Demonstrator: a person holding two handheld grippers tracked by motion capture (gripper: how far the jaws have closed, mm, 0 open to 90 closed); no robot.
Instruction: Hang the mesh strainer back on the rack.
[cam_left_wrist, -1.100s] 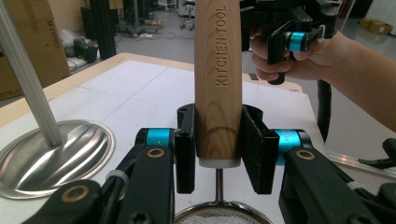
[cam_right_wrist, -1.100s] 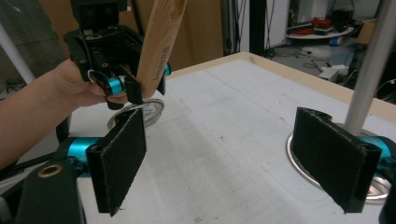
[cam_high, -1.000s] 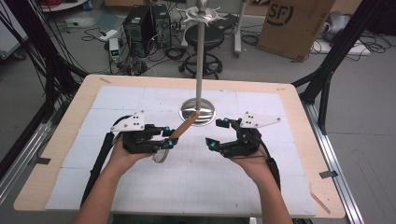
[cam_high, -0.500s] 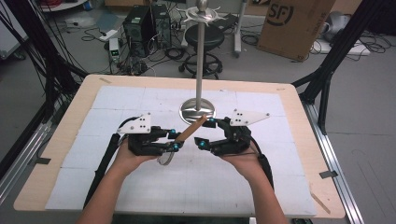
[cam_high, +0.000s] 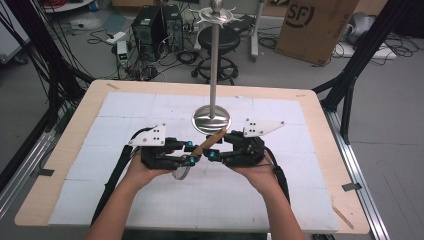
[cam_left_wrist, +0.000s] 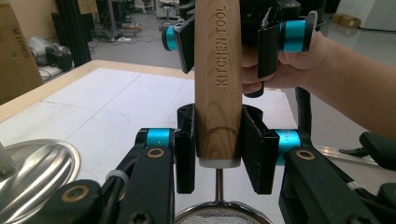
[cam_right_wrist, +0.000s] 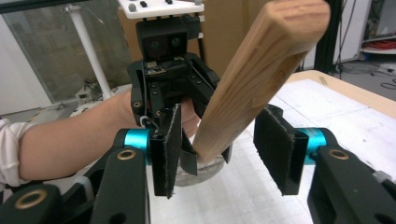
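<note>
The high view sits above the person's edge of the table (cam_high: 320, 150), looking forward and down, far enough back to catch the floor behind. The left gripper view rides low, looking along its jaws, super close on the wooden handle (cam_left_wrist: 218, 84). The right gripper view faces back the opposite way. Both share that handle (cam_right_wrist: 261, 74), and each catches the other gripper.
</note>
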